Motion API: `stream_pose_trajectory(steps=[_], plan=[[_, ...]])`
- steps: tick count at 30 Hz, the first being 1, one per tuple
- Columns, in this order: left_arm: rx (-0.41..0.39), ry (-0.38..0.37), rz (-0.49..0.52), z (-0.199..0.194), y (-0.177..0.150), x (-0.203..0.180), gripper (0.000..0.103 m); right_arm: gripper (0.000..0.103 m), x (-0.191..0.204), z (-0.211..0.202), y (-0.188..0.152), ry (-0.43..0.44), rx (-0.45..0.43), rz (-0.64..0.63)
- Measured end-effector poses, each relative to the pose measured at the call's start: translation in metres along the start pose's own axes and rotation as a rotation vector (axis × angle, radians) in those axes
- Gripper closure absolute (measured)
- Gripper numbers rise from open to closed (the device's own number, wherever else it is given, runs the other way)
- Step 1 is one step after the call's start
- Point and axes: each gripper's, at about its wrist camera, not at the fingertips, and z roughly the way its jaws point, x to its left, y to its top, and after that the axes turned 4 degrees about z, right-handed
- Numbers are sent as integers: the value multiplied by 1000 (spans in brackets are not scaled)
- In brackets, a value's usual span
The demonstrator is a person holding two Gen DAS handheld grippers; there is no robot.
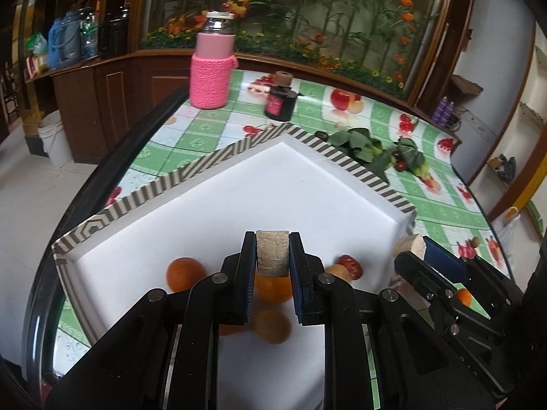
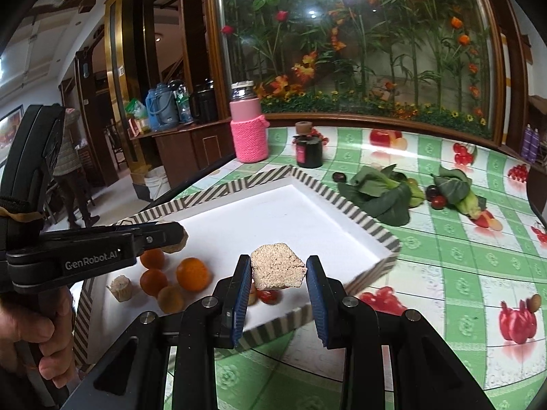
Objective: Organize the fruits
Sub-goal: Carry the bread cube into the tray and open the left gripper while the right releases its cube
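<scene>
My left gripper (image 1: pixel 272 239) is shut on a tan block-shaped piece (image 1: pixel 272 256) over the near part of the white tray (image 1: pixel 239 177) with a striped rim. Below it in the tray lie oranges (image 1: pixel 184 273) and a red-and-tan fruit (image 1: pixel 349 265). My right gripper (image 2: pixel 278 261) is shut on a rough tan chunk (image 2: pixel 277 268) above the tray's near edge (image 2: pixel 297 317). Several oranges (image 2: pixel 192 273), a tan stub (image 2: pixel 120 287) and a small red fruit (image 2: pixel 268 295) rest in the tray. The left gripper (image 2: pixel 174 235) enters from the left, a hand on its handle.
A pink knitted bottle (image 2: pixel 249 136) and a dark jar (image 2: pixel 309 150) stand behind the tray on the green checked tablecloth. Leafy greens (image 2: pixel 379 194) and dark cherries (image 2: pixel 436 196) lie to the right. The table's dark edge (image 1: pixel 136 130) runs on the left; a person stands far left.
</scene>
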Motion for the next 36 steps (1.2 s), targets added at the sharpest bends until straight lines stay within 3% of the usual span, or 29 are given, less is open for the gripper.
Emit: stream_pose_trajectory(steps=[11,36], plan=[[32,92,-29,5,-2,12,86,71,28,30,-3,1,61,-49],[60,100,-61,9,-3,18,86,71,35,42,-3,-22,108,-77]])
